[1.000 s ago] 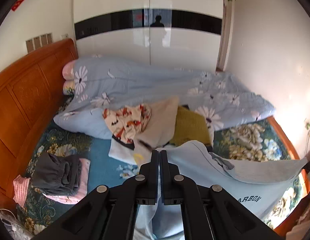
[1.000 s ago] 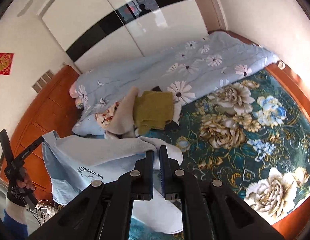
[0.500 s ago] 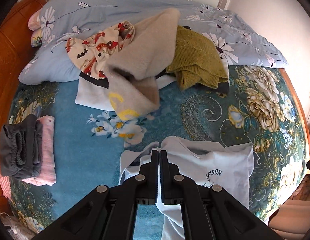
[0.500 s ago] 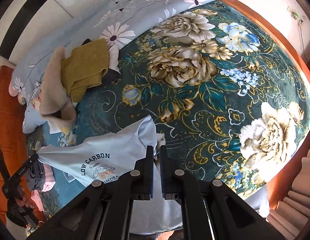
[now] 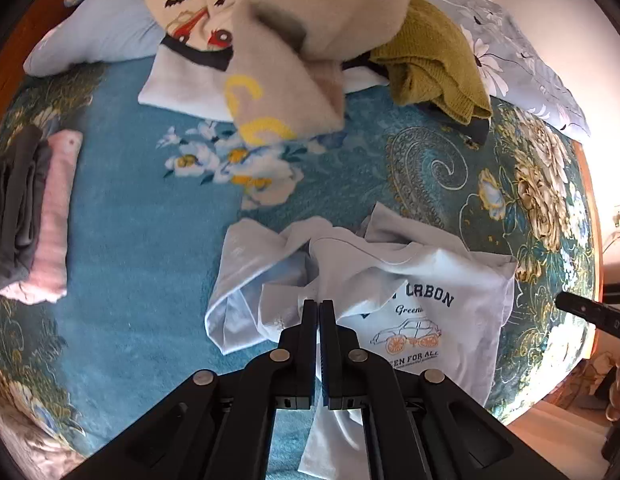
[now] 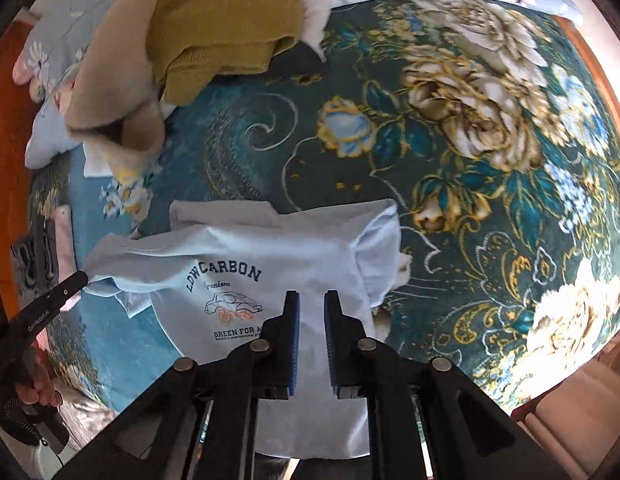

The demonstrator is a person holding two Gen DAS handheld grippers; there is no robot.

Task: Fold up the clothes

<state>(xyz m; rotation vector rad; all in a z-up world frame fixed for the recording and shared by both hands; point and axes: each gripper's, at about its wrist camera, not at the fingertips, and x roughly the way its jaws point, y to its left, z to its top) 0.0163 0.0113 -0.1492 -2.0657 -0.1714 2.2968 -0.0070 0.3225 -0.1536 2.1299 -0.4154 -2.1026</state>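
I am keeping the left tongs point(image 5: 319, 308) clenched on the pale blue T-shirt point(image 6: 270, 264); the right tongs point(image 6: 311, 300) have just been opening, released. The T-shirt is lying at the bed's point(image 6: 490, 160) near edge.

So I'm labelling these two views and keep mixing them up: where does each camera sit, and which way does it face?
Left wrist: on the left gripper, looking down at the blue T-shirt pinched in its shut jaws; the right gripper's tip shows at the right edge.
Right wrist: on the right gripper, jaws just opened over the shirt; the gloved left hand shows at lower left.
Shared: the shirt, the mustard sweater and the floral bedspread.
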